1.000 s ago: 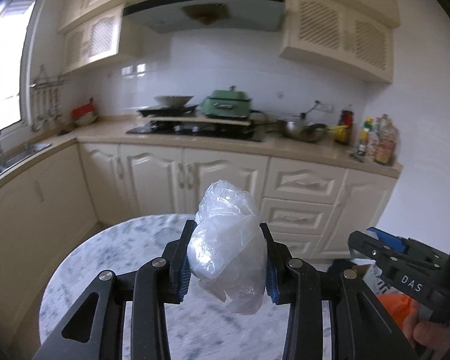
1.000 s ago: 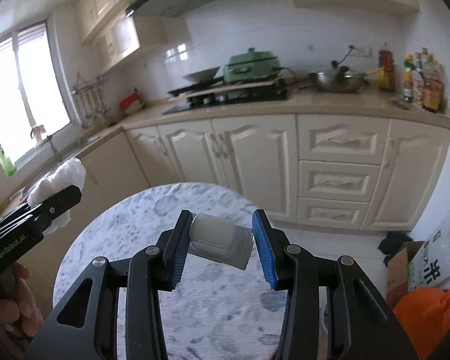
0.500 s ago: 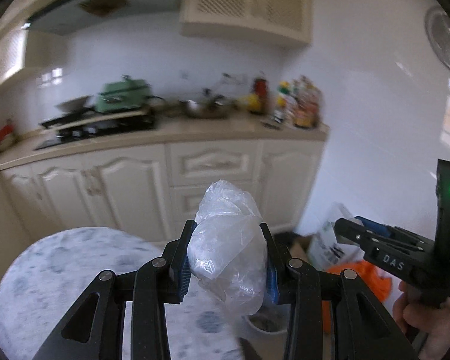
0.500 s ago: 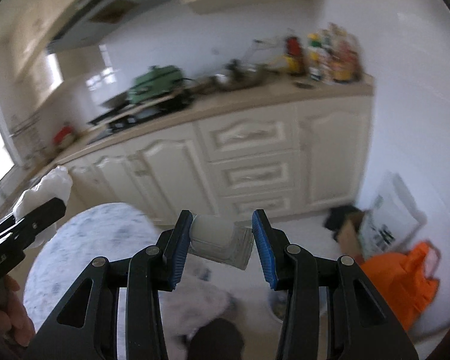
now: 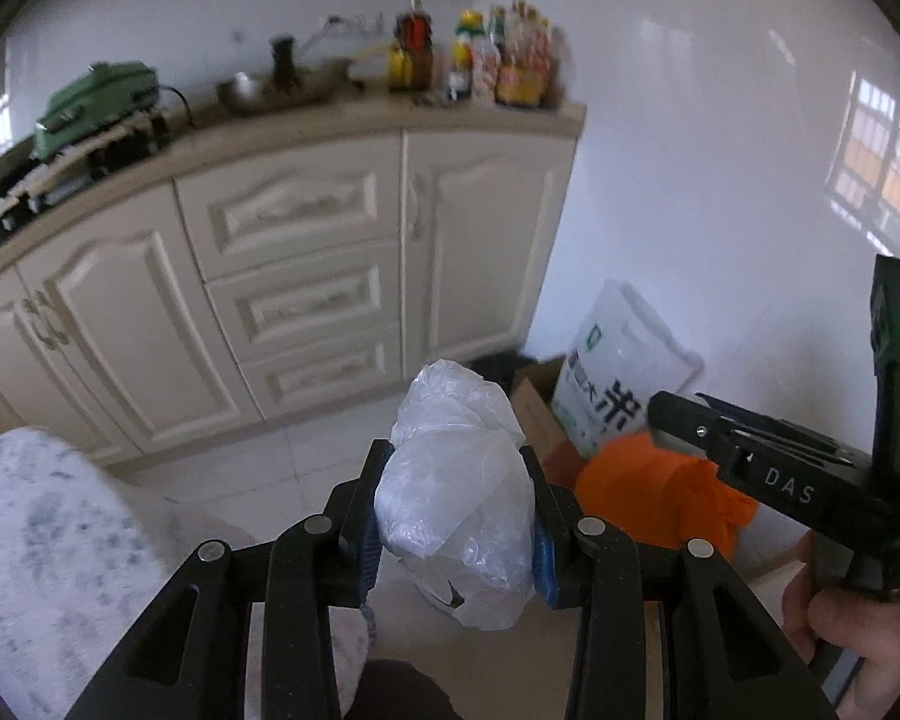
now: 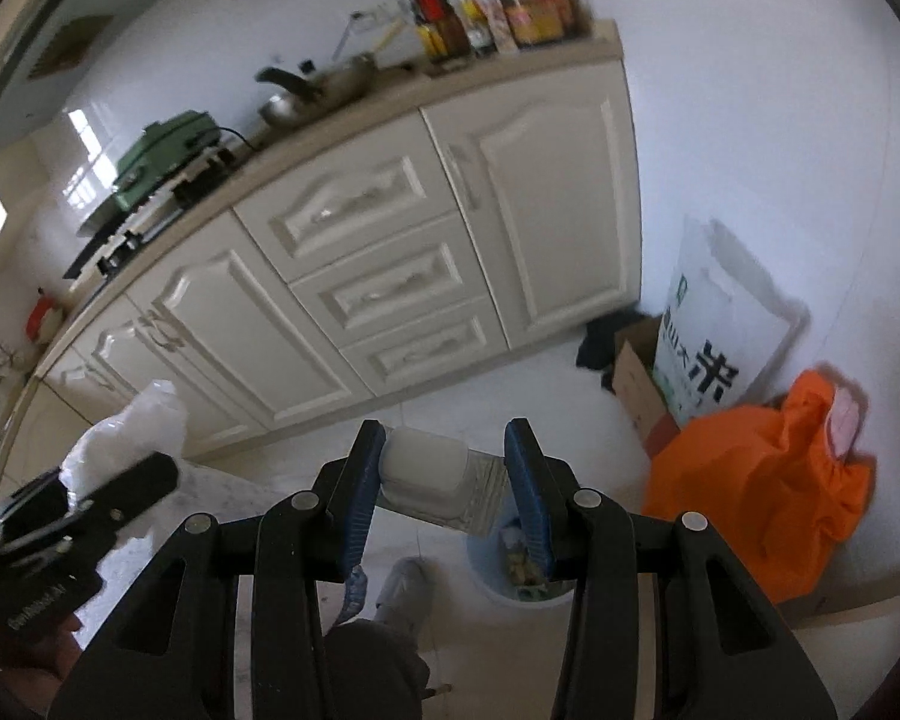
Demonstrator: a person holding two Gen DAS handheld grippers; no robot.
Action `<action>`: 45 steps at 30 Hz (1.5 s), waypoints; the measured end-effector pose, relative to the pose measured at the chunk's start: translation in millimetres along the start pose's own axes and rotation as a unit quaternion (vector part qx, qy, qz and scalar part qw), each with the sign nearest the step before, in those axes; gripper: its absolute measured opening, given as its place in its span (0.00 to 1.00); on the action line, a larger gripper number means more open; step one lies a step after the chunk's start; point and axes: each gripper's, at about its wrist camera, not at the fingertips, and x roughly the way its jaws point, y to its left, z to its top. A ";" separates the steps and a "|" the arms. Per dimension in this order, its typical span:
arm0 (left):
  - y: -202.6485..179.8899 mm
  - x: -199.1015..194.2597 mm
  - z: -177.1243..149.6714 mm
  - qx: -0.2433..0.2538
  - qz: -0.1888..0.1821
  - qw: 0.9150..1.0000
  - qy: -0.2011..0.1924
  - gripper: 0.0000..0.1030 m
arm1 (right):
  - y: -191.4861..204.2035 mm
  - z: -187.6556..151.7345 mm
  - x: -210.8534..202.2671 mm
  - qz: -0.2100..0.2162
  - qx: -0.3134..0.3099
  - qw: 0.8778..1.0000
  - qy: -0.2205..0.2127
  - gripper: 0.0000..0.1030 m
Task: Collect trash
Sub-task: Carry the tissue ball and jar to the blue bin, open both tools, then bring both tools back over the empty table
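I had the left gripper clenched on a crumpled clear plastic bag and the right gripper clamped on a white plastic container, held above a pale blue bin holding scraps, just beside an orange bag.

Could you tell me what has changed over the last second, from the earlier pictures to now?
Both grippers swung away from the marble table toward the right end of the cabinets and tipped downward; the floor, orange bag and a small blue bin have come into view. Nothing was grasped or released: the left gripper still clamps the crumpled plastic bag, the right gripper the white plastic container.
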 end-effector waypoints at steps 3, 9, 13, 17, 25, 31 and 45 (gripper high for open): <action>3.0 20.8 15.0 0.005 -0.004 1.000 0.020 0.35 | -7.4 -2.8 16.9 0.002 0.009 1.000 0.014 0.41; -1.7 77.5 44.7 0.010 -0.008 0.998 0.061 0.35 | -23.8 -4.8 54.6 0.008 0.030 0.999 0.043 0.41; -0.9 137.8 91.1 0.014 -0.009 0.996 0.084 0.35 | -34.1 -5.0 75.7 0.015 0.041 0.997 0.057 0.41; -0.6 184.3 108.1 0.024 -0.021 0.991 0.129 0.41 | -48.1 -5.7 92.0 0.017 0.065 0.996 0.066 0.45; -4.0 210.5 117.4 0.039 0.021 0.991 0.127 0.96 | -67.1 -11.3 91.3 0.002 0.105 0.993 0.059 1.00; -10.9 180.5 106.0 0.036 0.034 0.993 0.111 0.97 | -64.9 -16.9 77.4 -0.008 0.105 0.993 0.061 1.00; 13.7 4.9 59.3 -0.007 0.053 0.998 -0.018 0.97 | 4.2 -17.1 -7.7 0.017 0.053 0.998 0.012 1.00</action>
